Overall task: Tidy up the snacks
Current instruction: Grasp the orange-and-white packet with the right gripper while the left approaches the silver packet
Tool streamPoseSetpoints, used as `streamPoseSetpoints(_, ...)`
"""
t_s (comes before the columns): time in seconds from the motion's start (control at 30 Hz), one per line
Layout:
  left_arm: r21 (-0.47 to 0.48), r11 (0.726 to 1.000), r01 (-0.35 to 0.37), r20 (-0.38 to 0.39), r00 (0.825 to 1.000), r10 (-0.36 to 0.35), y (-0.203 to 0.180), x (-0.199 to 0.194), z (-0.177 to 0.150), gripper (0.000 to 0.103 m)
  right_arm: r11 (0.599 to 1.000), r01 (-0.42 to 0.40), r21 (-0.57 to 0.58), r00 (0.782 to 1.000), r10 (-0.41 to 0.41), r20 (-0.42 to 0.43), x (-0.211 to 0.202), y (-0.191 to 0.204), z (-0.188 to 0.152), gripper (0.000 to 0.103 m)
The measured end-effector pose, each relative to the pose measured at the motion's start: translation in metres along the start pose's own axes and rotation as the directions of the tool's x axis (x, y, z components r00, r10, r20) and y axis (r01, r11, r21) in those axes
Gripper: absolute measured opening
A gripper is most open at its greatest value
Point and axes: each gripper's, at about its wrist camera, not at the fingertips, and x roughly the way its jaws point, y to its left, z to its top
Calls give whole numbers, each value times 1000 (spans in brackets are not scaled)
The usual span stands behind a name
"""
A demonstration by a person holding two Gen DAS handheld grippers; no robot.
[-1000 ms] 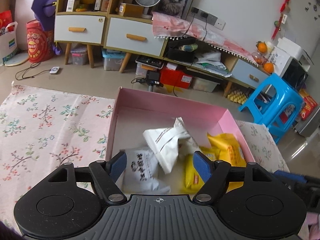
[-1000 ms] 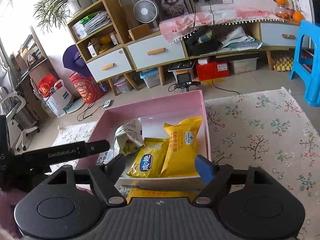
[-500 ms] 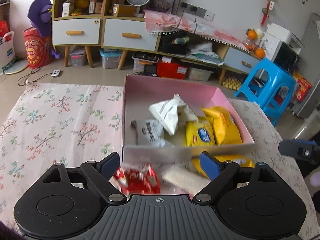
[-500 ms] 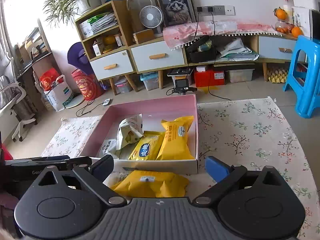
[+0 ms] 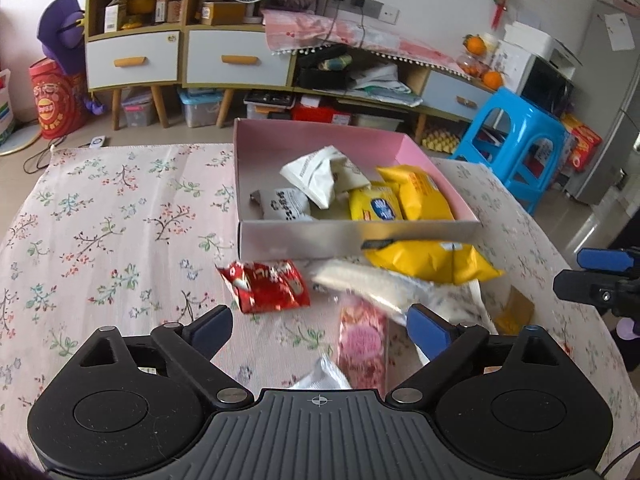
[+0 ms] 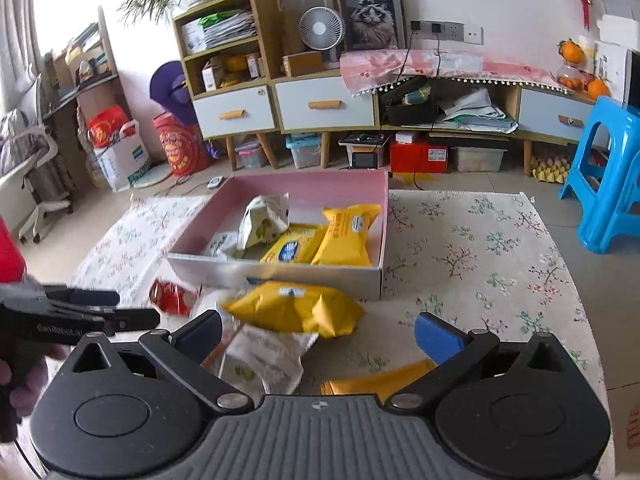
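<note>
While both the left gripper (image 5: 319, 330) and right gripper (image 6: 318, 330) are opening empty, loose packets (image 5: 430, 261) crowd the pink box (image 5: 356, 236).

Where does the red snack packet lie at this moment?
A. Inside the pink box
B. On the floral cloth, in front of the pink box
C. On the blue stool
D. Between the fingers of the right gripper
B: the red snack packet lies on the floral cloth, just outside the near wall of the pink box, with no gripper on it.
</note>
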Motion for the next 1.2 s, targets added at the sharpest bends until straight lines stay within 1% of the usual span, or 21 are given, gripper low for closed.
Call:
streamPoseSetpoints(0.17, 55, 998, 5, -16, 1000, -4, -3, 0, -13, 95, 998, 4, -64, 1000, -6, -19, -5, 7, -16, 94)
streamPoseSetpoints(0.23, 74, 997, 13, -23, 1000, -12, -1, 0, -20, 95, 996, -9, -93, 1000, 7, -26, -7, 11, -22, 94)
streamPoseSetpoints(0.37, 89, 995, 38, -39, 999, -35, 4, 0, -31, 95, 983, -67, -169, 997, 62, -34, -13, 20, -38, 94)
streamPoseSetpoints(0.47, 88, 994, 59, -54, 997, -54, 8, 0, -42, 95, 965, -128, -228, 992, 121, -45, -20, 29, -51, 94)
streamPoseSetpoints(0.57, 102, 992, 72, -68, 996, -65, 9, -1, -53, 95, 935, -212, -284, 977, 200, -72, -26, 35, -62, 94)
streamPoseSetpoints(0.63, 116, 990, 78, -76, 995, -70, 9, -2, -60, 95, 907, -267, -326, 964, 245, -107, -29, 42, -70, 94)
streamPoseSetpoints(0.77, 139, 986, 90, -96, 992, -77, 8, -1, -71, 95, 846, -344, -406, 938, 292, -187, -32, 58, -86, 94)
streamPoseSetpoints(0.87, 178, 980, 88, -92, 993, -73, 5, -2, -78, 95, 803, -406, -437, 911, 319, -259, -31, 69, -95, 94)
streamPoseSetpoints(0.93, 209, 974, 84, -86, 994, -67, 2, -2, -80, 95, 780, -437, -449, 895, 328, -302, -29, 75, -100, 94)
streamPoseSetpoints(1.0, 237, 968, 82, -80, 995, -64, -1, -1, -82, 95, 762, -454, -462, 885, 323, -336, -28, 80, -106, 94)
streamPoseSetpoints(1.1, 286, 955, 74, -64, 996, -58, -4, 1, -85, 95, 748, -447, -490, 885, 292, -362, -22, 85, -112, 94)
streamPoseSetpoints(1.2, 322, 944, 68, -46, 997, -56, -6, 3, -88, 96, 746, -427, -511, 893, 258, -369, -18, 83, -118, 94)
